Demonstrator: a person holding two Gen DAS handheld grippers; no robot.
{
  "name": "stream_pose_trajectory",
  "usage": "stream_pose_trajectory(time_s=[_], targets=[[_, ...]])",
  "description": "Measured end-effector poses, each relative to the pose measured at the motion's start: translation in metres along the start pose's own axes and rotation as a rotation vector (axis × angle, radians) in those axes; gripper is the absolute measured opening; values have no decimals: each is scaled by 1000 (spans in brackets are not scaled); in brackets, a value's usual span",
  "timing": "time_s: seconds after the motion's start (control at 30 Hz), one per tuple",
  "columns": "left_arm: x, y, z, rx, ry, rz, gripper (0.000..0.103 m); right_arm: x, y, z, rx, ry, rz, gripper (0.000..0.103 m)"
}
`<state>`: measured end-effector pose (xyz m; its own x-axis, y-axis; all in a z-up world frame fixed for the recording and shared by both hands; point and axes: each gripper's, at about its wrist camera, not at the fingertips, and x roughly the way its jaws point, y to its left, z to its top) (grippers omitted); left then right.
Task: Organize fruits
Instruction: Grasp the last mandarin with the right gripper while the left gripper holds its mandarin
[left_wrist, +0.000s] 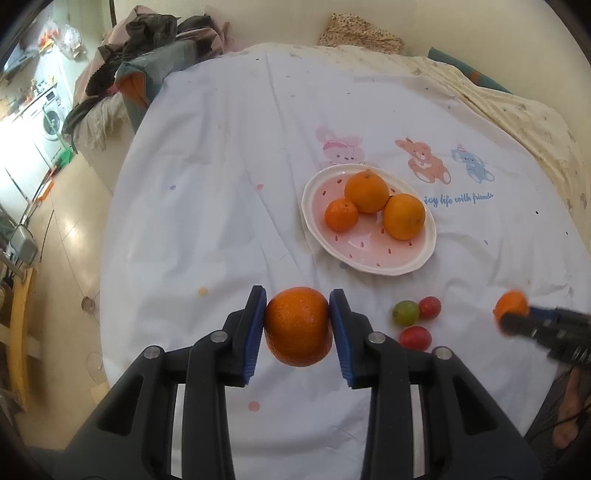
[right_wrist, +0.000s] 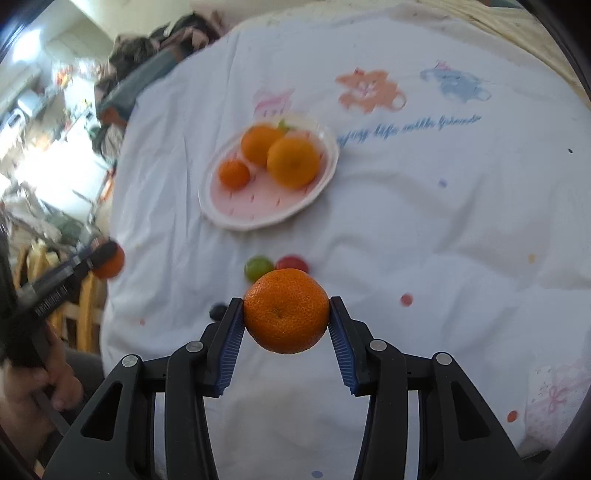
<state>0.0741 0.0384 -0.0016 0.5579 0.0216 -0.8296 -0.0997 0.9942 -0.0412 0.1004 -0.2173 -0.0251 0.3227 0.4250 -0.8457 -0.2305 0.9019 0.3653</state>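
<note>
Left tool (left_wrist: 297, 325) and right tool (right_wrist: 286, 314) each clamped on an orange.

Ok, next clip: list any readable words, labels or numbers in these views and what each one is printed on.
"joy life with friends": blue script on the white cloth, under the cartoon animals, right of the plate. The first letters are cut off by the plate's rim, so the opening word may be longer.
Same line in the right wrist view: too blurred to read.
No other legible text; none on the fruit.

White cartoon-print sheet (left_wrist: 229, 206) over bed; clothes heap (left_wrist: 147, 48); washing machine (left_wrist: 51, 114) far left.
</note>
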Motion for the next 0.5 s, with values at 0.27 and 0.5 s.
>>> stream_pose_trajectory(time_s=[0.27, 0.5], targets=[[6, -7, 16, 1, 37, -13, 31, -24, -12, 28, 26, -125, 19, 47], [20, -21, 42, 23, 32, -20, 31, -21, -24, 55, 69, -163, 65, 47]])
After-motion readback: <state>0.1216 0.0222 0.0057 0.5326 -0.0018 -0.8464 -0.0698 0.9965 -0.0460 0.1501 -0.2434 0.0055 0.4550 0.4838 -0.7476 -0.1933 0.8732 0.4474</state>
